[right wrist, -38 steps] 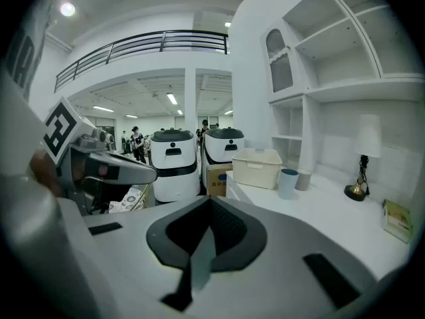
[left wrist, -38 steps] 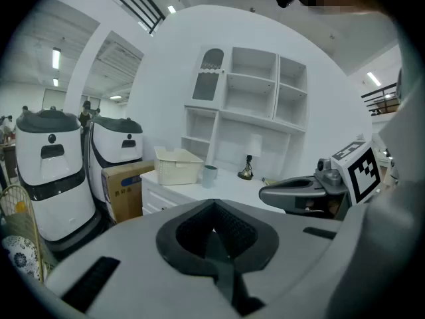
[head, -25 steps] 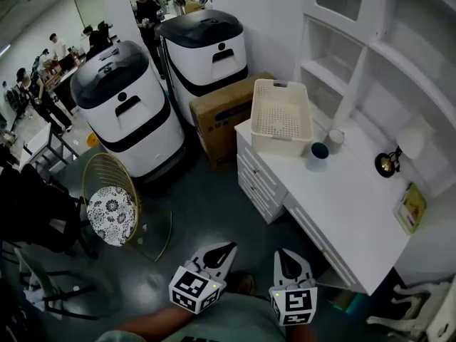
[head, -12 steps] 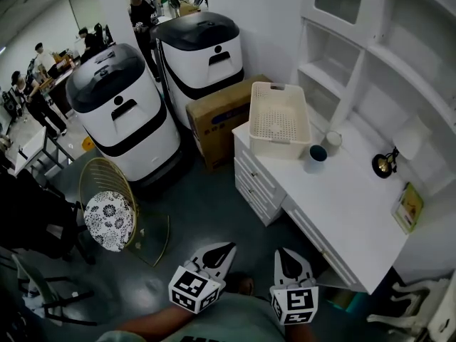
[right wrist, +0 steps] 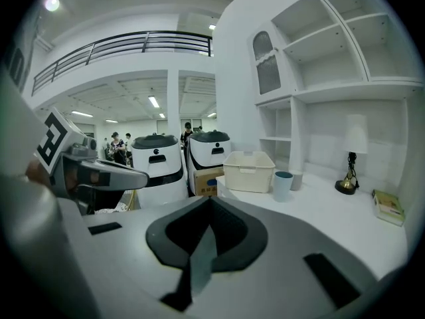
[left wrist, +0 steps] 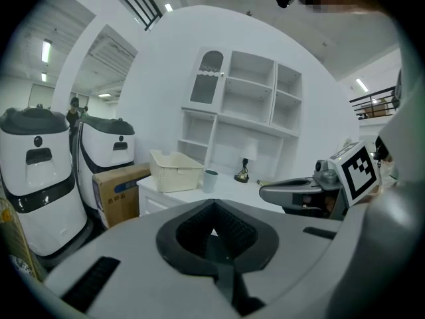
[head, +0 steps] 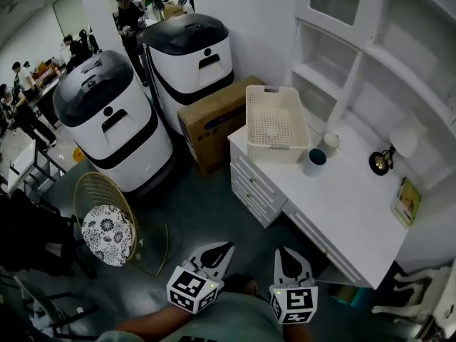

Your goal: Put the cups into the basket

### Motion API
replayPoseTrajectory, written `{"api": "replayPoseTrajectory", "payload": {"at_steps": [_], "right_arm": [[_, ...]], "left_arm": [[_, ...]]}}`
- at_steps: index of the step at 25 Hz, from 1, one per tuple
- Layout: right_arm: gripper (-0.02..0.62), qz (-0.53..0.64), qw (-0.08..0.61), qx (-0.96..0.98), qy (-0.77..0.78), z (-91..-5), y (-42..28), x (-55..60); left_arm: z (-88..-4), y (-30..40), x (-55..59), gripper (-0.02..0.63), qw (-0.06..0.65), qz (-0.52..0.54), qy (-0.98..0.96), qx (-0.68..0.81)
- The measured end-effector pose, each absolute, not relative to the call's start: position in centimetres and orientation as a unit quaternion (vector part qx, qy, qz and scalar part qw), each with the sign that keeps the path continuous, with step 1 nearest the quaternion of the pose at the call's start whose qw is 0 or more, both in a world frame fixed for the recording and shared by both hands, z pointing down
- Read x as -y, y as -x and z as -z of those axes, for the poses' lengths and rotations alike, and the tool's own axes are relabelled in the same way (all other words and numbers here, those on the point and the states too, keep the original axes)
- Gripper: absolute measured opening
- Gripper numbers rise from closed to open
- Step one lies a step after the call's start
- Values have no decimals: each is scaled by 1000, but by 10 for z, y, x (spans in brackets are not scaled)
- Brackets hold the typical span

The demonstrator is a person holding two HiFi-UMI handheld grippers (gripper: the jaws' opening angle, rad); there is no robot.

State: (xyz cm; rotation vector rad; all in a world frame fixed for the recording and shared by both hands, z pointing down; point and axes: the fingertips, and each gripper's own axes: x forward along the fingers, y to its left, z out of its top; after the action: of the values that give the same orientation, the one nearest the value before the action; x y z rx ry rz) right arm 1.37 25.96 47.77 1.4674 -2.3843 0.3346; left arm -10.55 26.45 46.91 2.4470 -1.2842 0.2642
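A cream slotted basket stands empty at the far end of the white desk. Beside it stand a pale cup with a dark teal inside and a smaller white cup. My left gripper and right gripper are low in the head view, over the dark floor, well short of the desk. Both are shut and hold nothing. In the left gripper view the shut jaws point at the basket and the teal cup. From the right gripper the basket and teal cup are far ahead.
A cardboard box sits on the floor against the desk's end, with two big white-and-black machines behind it. A gold wire chair stands at the left. A small lamp and a book sit on the desk; white shelves rise behind. Several people stand far back.
In the head view the room has slid a little to the left and the desk has drawn slightly nearer. Both grippers keep their place at the bottom, still shut.
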Motion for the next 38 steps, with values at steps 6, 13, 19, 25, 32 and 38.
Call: {"api": "replayPoseTrajectory", "payload": {"at_steps": [6,13,19,25,32,38], "right_arm": [[14,-117,151,821,-538,-467,5,-245],[14,-115,148,805,-563,-457,32,-235],[14,-108,151,789,-586,-453,48,-233],[14,-103,161,783,-592,-455,62,-232],[14,-93,162,789,-585,-450,68,-210],[14,-90,161,800,-571,-451,66,-181]], "left_arm": [[-458,127,-246,3,175,-95,-877,438],[-454,156,-232,3,172,-90,-887,418],[-455,179,-226,3,173,-82,-895,402],[-455,198,-222,3,176,-72,-897,398],[-454,205,-205,3,173,-63,-895,406],[-453,200,-179,3,172,-62,-890,418]]}}
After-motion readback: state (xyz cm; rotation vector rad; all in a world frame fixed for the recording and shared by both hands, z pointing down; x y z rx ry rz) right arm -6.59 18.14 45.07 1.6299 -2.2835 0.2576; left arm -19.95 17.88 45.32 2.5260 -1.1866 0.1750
